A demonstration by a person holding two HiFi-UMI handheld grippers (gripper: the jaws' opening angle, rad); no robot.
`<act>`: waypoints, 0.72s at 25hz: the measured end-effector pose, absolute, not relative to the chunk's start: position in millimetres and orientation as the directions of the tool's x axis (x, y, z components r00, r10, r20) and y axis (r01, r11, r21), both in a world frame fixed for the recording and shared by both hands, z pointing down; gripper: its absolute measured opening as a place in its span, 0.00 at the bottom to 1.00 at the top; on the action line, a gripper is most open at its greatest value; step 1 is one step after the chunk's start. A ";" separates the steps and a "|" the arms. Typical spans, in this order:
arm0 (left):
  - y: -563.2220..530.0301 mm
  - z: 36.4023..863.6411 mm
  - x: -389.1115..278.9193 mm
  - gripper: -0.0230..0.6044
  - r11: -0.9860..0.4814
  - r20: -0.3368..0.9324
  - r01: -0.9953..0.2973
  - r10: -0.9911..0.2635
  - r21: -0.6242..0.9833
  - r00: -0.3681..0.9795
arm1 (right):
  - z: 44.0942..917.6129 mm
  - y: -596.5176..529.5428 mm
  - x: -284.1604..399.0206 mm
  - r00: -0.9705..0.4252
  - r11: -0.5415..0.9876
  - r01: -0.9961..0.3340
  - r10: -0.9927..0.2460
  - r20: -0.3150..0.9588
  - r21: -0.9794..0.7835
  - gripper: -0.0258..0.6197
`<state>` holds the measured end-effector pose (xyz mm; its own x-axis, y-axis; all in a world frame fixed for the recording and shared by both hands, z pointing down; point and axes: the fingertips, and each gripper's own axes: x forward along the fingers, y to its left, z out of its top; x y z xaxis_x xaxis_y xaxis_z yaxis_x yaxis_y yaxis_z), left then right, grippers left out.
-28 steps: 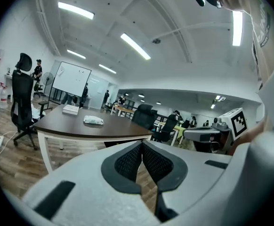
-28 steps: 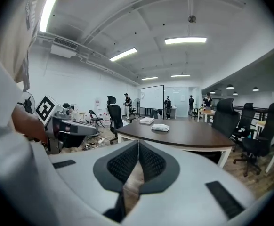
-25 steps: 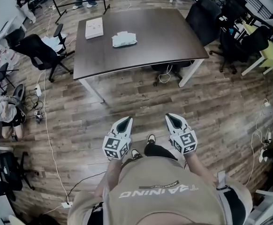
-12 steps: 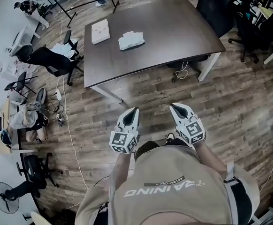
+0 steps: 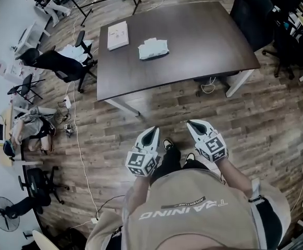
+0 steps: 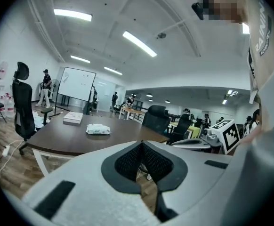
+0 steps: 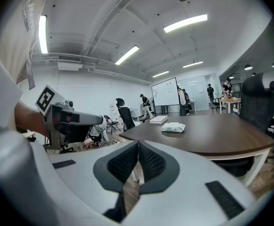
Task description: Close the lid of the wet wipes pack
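The wet wipes pack (image 5: 153, 49) is a pale, soft packet lying on the dark brown table (image 5: 193, 40), toward its far left part. It also shows small in the left gripper view (image 6: 98, 129) and the right gripper view (image 7: 173, 127). Both grippers are held close to the person's chest, well short of the table, over the wood floor. My left gripper (image 5: 152, 131) is shut with nothing between its jaws. My right gripper (image 5: 192, 124) is also shut and holds nothing. The pack's lid is too small to make out.
A flat white box (image 5: 118, 35) lies on the table left of the pack. Black office chairs (image 5: 58, 64) stand at the table's left, another (image 5: 253, 9) at its right. Cables (image 5: 78, 139) trail across the floor. People stand by a whiteboard (image 6: 78, 84) far off.
The person has walked closer to the table, which now sits larger and lower in the head view. Both grippers stay shut, held in front of the chest.
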<state>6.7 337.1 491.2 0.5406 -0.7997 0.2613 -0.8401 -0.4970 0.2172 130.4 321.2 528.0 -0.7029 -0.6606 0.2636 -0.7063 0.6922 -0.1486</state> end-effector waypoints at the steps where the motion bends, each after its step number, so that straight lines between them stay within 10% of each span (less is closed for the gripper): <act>1: 328.3 493.7 5.7 0.05 -0.504 0.261 -0.835 -0.795 0.220 0.548 | 526.4 311.7 128.1 -0.698 0.687 -0.712 -0.668 0.259 -0.148 0.06; 18: 195.5 472.7 -40.0 0.05 -0.617 0.193 -0.754 -0.730 0.224 0.655 | 469.8 182.0 59.6 -0.640 0.640 -0.765 -0.741 0.205 -0.072 0.06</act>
<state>-40.0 195.5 472.7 0.6553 -0.7303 0.1929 -0.7540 -0.6174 0.2242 59.6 182.0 469.8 -0.6395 -0.7409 0.2051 -0.7648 0.6403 -0.0718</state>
